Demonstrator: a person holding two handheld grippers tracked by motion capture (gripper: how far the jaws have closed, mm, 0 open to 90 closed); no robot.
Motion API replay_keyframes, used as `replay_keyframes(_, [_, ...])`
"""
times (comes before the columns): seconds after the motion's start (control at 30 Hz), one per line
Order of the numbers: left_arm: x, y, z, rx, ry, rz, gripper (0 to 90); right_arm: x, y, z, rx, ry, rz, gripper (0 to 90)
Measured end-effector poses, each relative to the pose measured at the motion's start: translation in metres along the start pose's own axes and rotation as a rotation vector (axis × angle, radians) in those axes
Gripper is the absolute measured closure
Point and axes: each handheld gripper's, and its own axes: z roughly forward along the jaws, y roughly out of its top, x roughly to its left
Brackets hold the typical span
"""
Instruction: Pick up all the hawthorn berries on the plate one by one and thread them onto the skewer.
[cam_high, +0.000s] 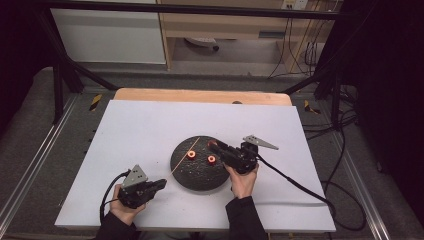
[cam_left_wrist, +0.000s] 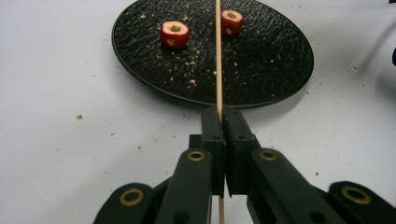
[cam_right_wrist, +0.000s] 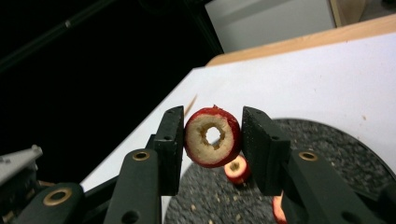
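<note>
A thin wooden stick (cam_left_wrist: 218, 56) is pinched tight by the left gripper (cam_left_wrist: 222, 122).
A red cored fruit ring (cam_right_wrist: 213, 136) is squeezed by the right gripper (cam_right_wrist: 212, 140), at 1 o'clock over the round black plate (cam_high: 192, 175).

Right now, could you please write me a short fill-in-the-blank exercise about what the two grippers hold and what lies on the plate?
1. The left gripper is shut on a thin wooden ____.
2. The right gripper grips a cored red fruit piece with a ____ through its middle.
3. On the black plate lie ____ more red fruit pieces.

Missing words: skewer; hole; two
</note>
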Motion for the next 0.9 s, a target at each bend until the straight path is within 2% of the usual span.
replay_keyframes(0.13, [-0.003, 0.000, 0.001, -0.011, 0.002, -0.001, 88.0, 0.000, 0.003, 0.001, -0.049, 0.006, 0.029, 60.9])
replay_keyframes(0.27, [-0.007, 0.000, 0.002, -0.023, 0.002, -0.001, 88.0, -0.001, 0.005, 0.002, -0.093, 0.012, 0.036, 60.9])
replay_keyframes(0.43, [-0.011, 0.001, 0.004, -0.039, -0.002, -0.007, 88.0, -0.004, 0.009, 0.004, -0.120, 0.016, 0.058, 60.9])
replay_keyframes(0.5, [-0.013, 0.001, 0.005, -0.050, -0.003, -0.012, 88.0, -0.006, 0.010, 0.005, -0.140, 0.019, 0.056, 61.0])
replay_keyframes(0.7, [-0.017, 0.002, 0.007, -0.069, -0.012, -0.024, 87.9, -0.007, 0.012, 0.008, -0.199, 0.025, 0.090, 61.0])
replay_keyframes(0.9, [-0.020, 0.003, 0.011, -0.076, -0.026, -0.038, 87.9, -0.008, 0.010, 0.011, -0.244, 0.023, 0.087, 61.0])
